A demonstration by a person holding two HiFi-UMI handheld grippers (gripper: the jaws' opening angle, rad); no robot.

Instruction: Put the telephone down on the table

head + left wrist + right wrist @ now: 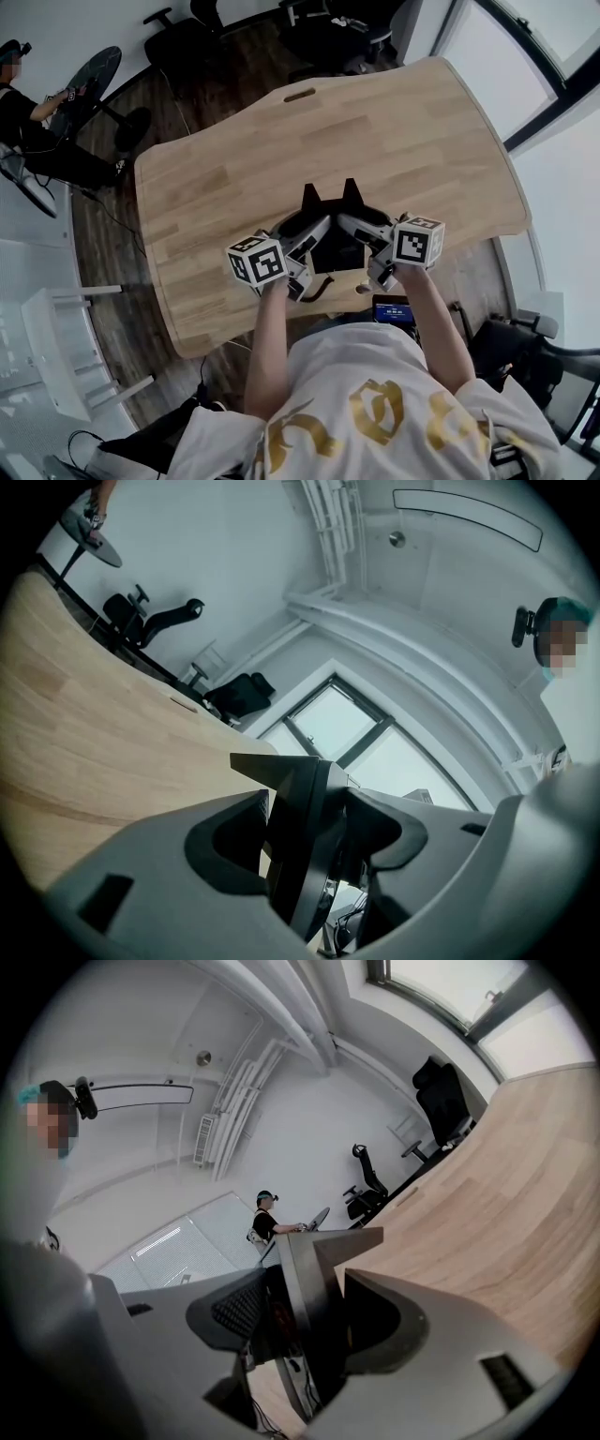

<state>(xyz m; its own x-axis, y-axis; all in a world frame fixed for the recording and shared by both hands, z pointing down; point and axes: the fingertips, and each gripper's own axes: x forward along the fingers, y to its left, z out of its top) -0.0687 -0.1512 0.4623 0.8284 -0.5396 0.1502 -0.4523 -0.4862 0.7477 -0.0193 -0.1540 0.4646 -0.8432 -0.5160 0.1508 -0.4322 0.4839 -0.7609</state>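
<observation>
The black telephone [336, 249] is held over the near edge of the wooden table [394, 141], between both grippers; two pointed black parts of it stick up toward the far side. I cannot tell whether it touches the tabletop. My left gripper [307, 240] grips its left side and my right gripper [364, 231] its right side. In the left gripper view the jaws of the left gripper [305, 810] are shut on a black slab of the telephone [298, 836]. The right gripper view shows the right gripper [302, 1299] shut on the telephone [314, 1321] likewise. A dark cord [321, 287] hangs below.
A grip slot [300, 95] is cut in the table near its far edge. Black office chairs [187, 42] stand beyond the table. Another person [33, 122] sits at the far left by a round table [94, 73]. Windows [525, 56] run along the right.
</observation>
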